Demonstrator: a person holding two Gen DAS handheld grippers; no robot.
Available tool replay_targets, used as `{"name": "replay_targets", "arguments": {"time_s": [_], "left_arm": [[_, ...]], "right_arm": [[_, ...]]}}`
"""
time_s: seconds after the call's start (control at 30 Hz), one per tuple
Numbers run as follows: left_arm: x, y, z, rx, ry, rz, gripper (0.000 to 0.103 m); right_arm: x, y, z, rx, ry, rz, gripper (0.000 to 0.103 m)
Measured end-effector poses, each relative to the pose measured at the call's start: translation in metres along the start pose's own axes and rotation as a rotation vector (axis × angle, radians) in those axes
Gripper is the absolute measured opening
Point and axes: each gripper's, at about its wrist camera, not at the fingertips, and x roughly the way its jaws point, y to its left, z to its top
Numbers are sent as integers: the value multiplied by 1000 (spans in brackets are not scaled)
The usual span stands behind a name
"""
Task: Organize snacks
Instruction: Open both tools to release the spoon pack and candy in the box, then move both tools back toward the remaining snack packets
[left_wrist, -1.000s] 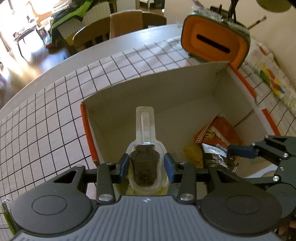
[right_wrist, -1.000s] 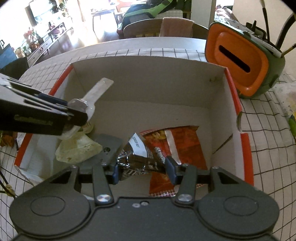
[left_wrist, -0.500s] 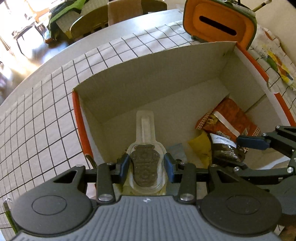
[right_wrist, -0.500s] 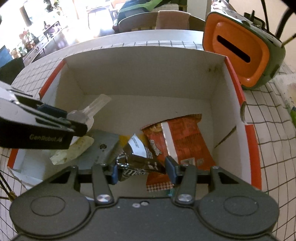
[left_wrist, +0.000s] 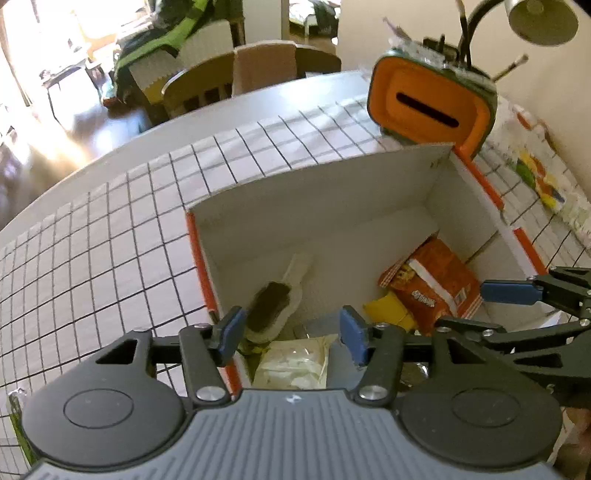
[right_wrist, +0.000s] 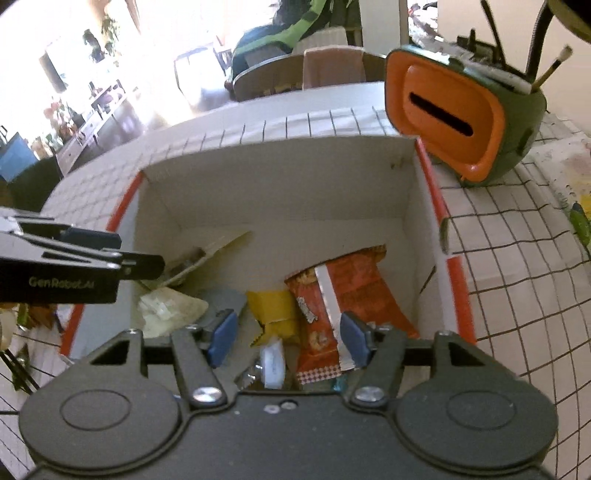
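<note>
A white cardboard box (left_wrist: 325, 192) (right_wrist: 280, 173) with orange edges holds the snacks. The clear blister pack with a dark chocolate piece (left_wrist: 271, 304) (right_wrist: 201, 254) lies inside it by the left wall, free of my left gripper (left_wrist: 291, 334), whose jaws are opening with nothing pressed between them. An orange snack bag (left_wrist: 439, 284) (right_wrist: 354, 288), a yellow packet (left_wrist: 388, 308) (right_wrist: 271, 306) and a pale packet (left_wrist: 291, 363) (right_wrist: 166, 310) rest on the box floor. My right gripper (right_wrist: 286, 336) hovers over them, jaws opening; the dark wrapper (right_wrist: 271, 363) lies loose below it.
An orange and green holder (left_wrist: 432, 105) (right_wrist: 458, 110) with brushes stands just behind the box. The table wears a white grid cloth (left_wrist: 110, 236). Colourful papers (left_wrist: 539, 177) lie at the right. Chairs (left_wrist: 229, 81) stand beyond the table's far edge.
Both grippers spread their jaws and lifted a little. The blister pack dropped from the left gripper onto the box floor, and the dark wrapper fell from the right gripper.
</note>
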Motion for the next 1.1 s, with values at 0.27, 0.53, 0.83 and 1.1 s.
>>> {"name": "replay_targets", "arguments": {"time_s": [0.27,0.53,0.83,1.1], "left_arm": [[-38,2,-11,-4,-83,3,64],[-71,3,-24,-19,-152,25,67],[-106,20,-56,-83,-210,49,77],[-122,47,-94,-131,-235,66,81]], "right_arm": [[-28,7,0,-11,-65,29,76],[-47,25,0,-55,-116,61,86],[-66,47,-6,-102,-162,131,100],[-70,80,-15,-154,-188,169,103]]}}
